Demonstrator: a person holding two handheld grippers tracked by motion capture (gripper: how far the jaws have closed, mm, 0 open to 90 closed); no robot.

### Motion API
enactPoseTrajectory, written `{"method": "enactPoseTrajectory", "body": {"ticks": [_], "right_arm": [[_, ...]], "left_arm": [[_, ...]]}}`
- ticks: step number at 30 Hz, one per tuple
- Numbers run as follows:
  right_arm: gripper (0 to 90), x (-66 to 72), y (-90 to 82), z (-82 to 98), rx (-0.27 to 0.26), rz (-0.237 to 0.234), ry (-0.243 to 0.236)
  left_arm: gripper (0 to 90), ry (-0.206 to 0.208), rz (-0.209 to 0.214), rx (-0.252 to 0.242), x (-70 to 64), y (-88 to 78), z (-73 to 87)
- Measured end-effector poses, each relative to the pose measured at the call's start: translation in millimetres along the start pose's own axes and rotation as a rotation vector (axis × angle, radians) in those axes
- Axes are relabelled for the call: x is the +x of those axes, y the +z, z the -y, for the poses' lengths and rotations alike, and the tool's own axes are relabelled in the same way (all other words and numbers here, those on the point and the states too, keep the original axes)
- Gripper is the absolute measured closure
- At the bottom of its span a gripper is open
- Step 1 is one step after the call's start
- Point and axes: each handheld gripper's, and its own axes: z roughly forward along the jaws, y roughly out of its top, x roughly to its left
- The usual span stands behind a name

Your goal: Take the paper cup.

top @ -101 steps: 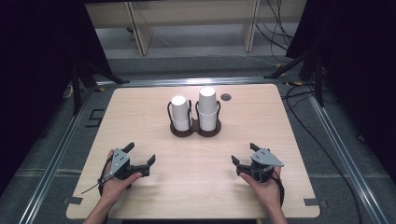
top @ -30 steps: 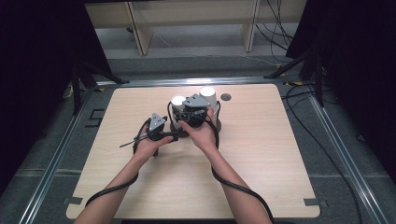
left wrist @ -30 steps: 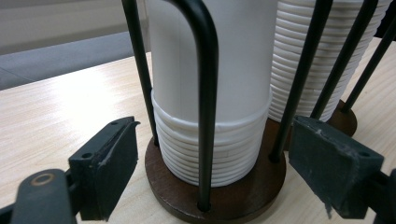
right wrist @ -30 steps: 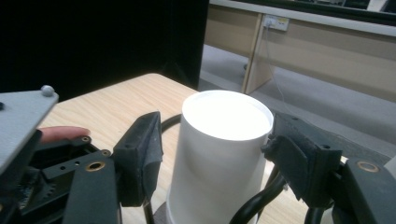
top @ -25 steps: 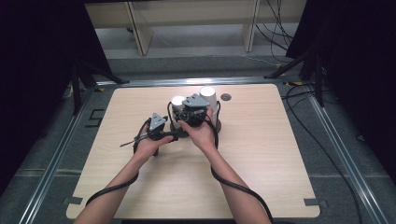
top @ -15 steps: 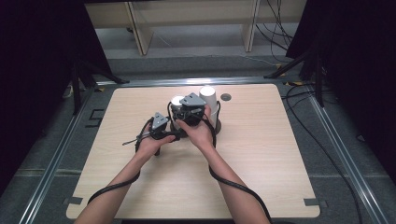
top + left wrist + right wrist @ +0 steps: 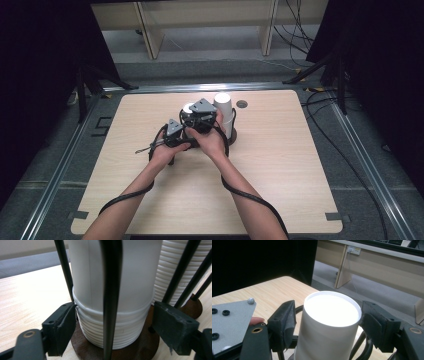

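Note:
Two stacks of upturned white paper cups stand in black wire holders (image 7: pixel 111 290) on round brown bases (image 7: pixel 82 345). My left gripper (image 7: pixel 112 327) (image 7: pixel 186 134) is low at the left stack (image 7: pixel 90 277). Its jaws have just been closing and stand around the bottom rims, the left pad (image 7: pixel 63 327) at the rims, the right pad (image 7: pixel 172 327) a sliver off. My right gripper (image 7: pixel 328 322) (image 7: pixel 194 113) is at the top of that stack. Its jaws have just been opening and stand either side of the top cup (image 7: pixel 332 307), not pressing it.
The second cup stack (image 7: pixel 222 107) (image 7: pixel 172 265) stands right beside the first, to its right. The wooden table (image 7: pixel 280 165) has a small round hole (image 7: pixel 242 104) near its far edge. Cables trail from both grippers along the forearms. Floor and shelving lie beyond the table.
Since the earliest frame both hands came from the table's near edge up to the left cup stack. Over the last second they have hardly shifted.

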Motion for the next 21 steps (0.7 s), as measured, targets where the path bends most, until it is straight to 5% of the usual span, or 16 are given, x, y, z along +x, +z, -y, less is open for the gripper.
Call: {"method": "enactPoseTrajectory", "body": {"ticks": [21], "right_arm": [[35.6,-3.6,3.2,-0.1,-0.012,-0.004,0.021]], "left_arm": [[21.7,-0.011,0.003,0.008,0.9,0.0,0.3]]}}
